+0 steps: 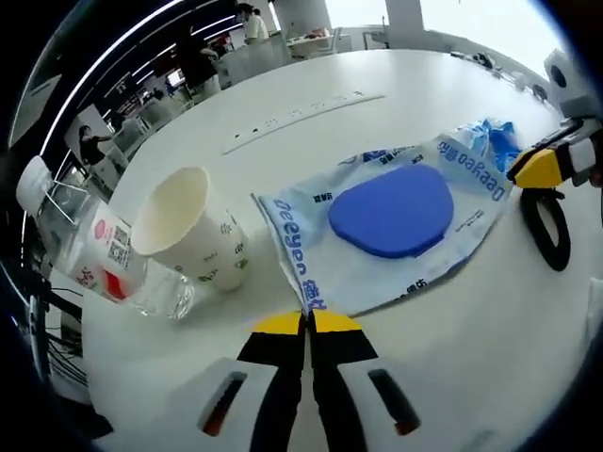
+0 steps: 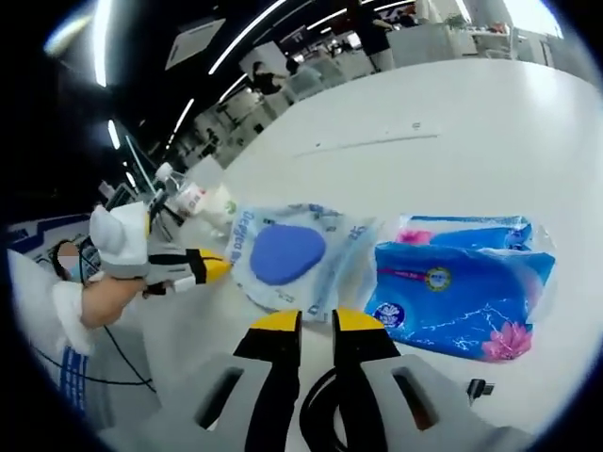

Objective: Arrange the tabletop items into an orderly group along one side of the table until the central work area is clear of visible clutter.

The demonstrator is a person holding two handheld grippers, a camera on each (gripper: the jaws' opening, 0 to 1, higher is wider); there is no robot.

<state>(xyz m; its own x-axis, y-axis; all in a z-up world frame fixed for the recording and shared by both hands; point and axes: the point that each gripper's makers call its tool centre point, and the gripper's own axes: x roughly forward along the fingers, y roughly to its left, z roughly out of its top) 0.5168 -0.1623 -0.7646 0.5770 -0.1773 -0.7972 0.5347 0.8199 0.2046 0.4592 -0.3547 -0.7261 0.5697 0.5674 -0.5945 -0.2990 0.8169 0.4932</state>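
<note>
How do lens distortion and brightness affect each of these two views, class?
Left gripper view: fisheye bends the white table edge; bright windows wash out the top right. Right gripper view: overhead light strips curve, the blue tissue packs stay sharp, the far left is dim.

Left gripper (image 1: 308,322) bottom centre, jaws pinched together on the near edge of the wipes pack (image 1: 391,221) with blue lid, mid-frame. Paper cup (image 1: 193,235) tipped at left, touching a clear plastic bottle (image 1: 99,250). White desk (image 1: 311,89). Right gripper (image 1: 551,168) at right edge.
</note>
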